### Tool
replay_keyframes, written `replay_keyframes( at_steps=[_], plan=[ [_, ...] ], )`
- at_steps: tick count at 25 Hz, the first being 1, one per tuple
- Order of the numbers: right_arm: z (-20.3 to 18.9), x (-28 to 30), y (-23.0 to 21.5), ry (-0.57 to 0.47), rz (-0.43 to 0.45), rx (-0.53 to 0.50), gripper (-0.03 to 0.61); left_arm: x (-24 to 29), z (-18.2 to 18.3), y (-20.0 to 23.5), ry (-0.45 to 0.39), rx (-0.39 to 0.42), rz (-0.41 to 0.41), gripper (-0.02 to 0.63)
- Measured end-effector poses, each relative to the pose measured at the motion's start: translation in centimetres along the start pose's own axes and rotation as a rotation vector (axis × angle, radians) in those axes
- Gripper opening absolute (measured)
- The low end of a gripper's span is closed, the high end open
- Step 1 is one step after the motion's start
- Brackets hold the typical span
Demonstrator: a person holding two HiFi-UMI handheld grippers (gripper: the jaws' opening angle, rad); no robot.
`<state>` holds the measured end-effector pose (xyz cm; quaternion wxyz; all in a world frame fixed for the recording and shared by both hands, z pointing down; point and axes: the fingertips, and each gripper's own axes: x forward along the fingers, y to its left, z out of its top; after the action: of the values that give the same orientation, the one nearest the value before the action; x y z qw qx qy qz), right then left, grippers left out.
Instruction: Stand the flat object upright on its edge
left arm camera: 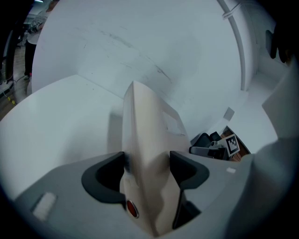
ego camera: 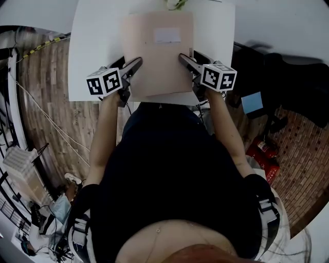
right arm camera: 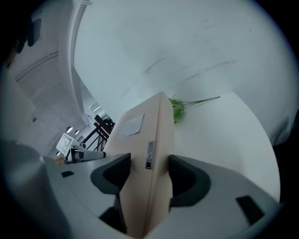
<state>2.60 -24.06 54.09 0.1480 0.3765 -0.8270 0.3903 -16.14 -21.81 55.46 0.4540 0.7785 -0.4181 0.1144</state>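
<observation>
A flat beige folder [ego camera: 157, 51] with a white label lies lengthwise on the white table [ego camera: 95, 41], its near end over the table's front edge. My left gripper [ego camera: 134, 64] is shut on its left edge, and my right gripper [ego camera: 185, 59] is shut on its right edge. In the left gripper view the folder [left arm camera: 142, 126] runs edge-on between the dark pads [left arm camera: 184, 170], with a red snap near the jaw base. The right gripper view shows the folder [right arm camera: 140, 135] the same way, a small metal clasp on its edge, pads [right arm camera: 114, 175] against both faces.
A green plant sprig [ego camera: 176, 4] lies at the table's far edge, just past the folder, also seen as the sprig [right arm camera: 180, 109]. Wooden floor lies to the left, brick floor with a blue item [ego camera: 252, 102] and a red item [ego camera: 263, 153] to the right.
</observation>
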Motion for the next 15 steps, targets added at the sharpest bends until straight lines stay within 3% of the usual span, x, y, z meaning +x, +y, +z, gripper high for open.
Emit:
replay_keyframes(
  at_steps=[15],
  plan=[
    [1.5, -5.2, -0.4, -0.127, -0.082, -0.042, 0.261, 0.7, 2.0, -4.9, -0.025, 0.193, -0.063, 0.314]
  ],
)
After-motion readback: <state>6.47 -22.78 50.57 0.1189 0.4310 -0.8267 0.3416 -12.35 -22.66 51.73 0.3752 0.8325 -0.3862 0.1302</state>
